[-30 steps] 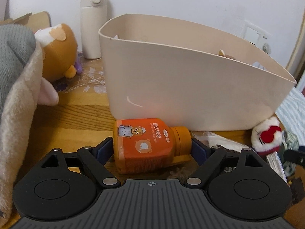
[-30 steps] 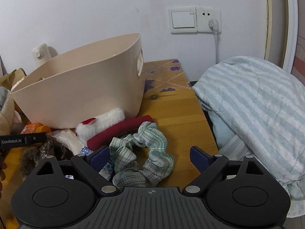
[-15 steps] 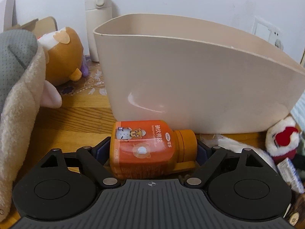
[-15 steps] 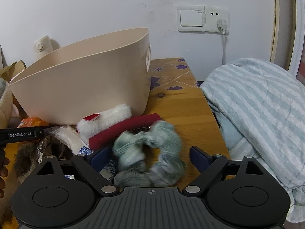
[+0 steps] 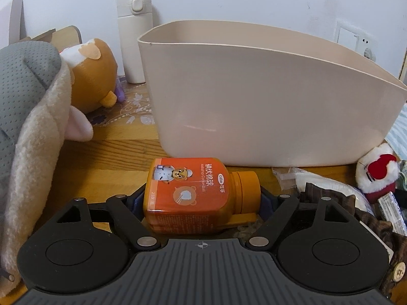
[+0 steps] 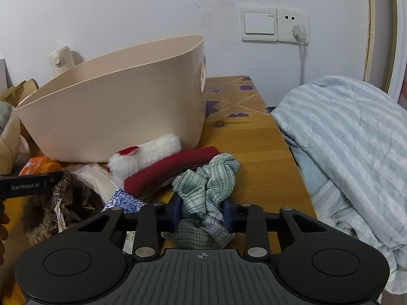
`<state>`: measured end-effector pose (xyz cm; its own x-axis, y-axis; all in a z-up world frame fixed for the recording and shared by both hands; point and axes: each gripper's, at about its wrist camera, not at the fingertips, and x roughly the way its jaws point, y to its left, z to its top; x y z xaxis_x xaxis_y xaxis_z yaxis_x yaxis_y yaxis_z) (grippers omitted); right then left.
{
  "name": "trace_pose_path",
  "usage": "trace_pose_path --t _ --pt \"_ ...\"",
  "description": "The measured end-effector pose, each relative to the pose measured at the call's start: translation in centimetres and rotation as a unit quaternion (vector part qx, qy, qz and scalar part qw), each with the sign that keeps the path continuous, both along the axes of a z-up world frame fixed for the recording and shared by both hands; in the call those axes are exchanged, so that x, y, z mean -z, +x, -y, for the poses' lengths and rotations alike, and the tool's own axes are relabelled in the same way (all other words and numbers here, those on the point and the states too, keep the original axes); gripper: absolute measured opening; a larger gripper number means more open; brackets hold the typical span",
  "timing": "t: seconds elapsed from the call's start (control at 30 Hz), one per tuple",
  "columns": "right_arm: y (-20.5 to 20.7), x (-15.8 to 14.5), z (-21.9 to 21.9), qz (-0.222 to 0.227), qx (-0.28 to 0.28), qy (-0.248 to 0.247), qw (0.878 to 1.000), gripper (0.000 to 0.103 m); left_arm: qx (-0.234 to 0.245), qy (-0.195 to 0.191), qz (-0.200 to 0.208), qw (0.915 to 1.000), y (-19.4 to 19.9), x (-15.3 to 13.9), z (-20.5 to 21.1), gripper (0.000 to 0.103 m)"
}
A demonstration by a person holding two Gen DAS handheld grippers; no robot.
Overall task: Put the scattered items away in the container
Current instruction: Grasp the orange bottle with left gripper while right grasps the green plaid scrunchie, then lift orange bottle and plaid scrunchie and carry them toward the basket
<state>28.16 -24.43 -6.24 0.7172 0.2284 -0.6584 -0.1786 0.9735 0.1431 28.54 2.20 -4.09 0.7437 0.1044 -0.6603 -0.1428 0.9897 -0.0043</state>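
A beige plastic tub (image 5: 267,106) stands on the wooden table; it also shows in the right wrist view (image 6: 122,106). My left gripper (image 5: 201,198) is shut on an orange cotton-ball bottle (image 5: 193,193) that lies on its side in front of the tub. My right gripper (image 6: 202,211) is shut on a green plaid scrunchie (image 6: 208,185), its pads pinching the cloth at the table's front. A red and white plush band (image 6: 157,162) lies between the scrunchie and the tub.
Plush toys (image 5: 89,71) and a grey-beige cushion (image 5: 28,117) crowd the left. A white flask (image 5: 133,35) stands behind the tub. A brown furry item (image 6: 63,203) and wrapped packets (image 6: 124,200) lie in front. A striped blanket (image 6: 351,147) borders the table's right edge.
My right gripper has closed on the scrunchie, bunching it up between the fingers. My left gripper has tightened on the orange bottle and shifted slightly.
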Motion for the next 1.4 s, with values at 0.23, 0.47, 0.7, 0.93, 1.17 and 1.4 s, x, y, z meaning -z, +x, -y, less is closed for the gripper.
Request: trace_pose_path --t 0.23,0.47,0.7,0.93,1.17,1.4 --pt "-0.6 -0.3 0.0 0.003 0.006 0.006 1.000 0.023 0.000 -0.015 0.000 0.9999 -0.8 -0.4 -0.7 0.082" --pt "-1.4 -1.0 0.0 0.013 0.011 0.010 1.000 0.023 0.011 0.003 0.021 0.9997 -2.1 -1.5 -0.7 0.082" --pt "-2.6 -2.7 -0.4 0.034 0.009 0.012 0.999 0.022 0.040 0.039 0.062 0.9965 -3.9 -3.5 0.6 0.082" --pt "-3.8 -4.9 -1.3 0.062 0.002 0.015 0.998 0.022 0.067 0.055 0.099 0.9913 -5.3 -5.8 1.8 0.082" --pt "-4.4 -7.5 -2.0 0.094 -0.003 0.018 0.995 0.022 0.080 0.048 0.117 0.9887 -5.8 -8.0 2.5 0.082" --pt "-4.3 -9.6 -2.4 0.120 -0.004 0.025 0.992 0.022 0.086 0.046 0.129 0.9868 -5.3 -9.7 2.7 0.082"
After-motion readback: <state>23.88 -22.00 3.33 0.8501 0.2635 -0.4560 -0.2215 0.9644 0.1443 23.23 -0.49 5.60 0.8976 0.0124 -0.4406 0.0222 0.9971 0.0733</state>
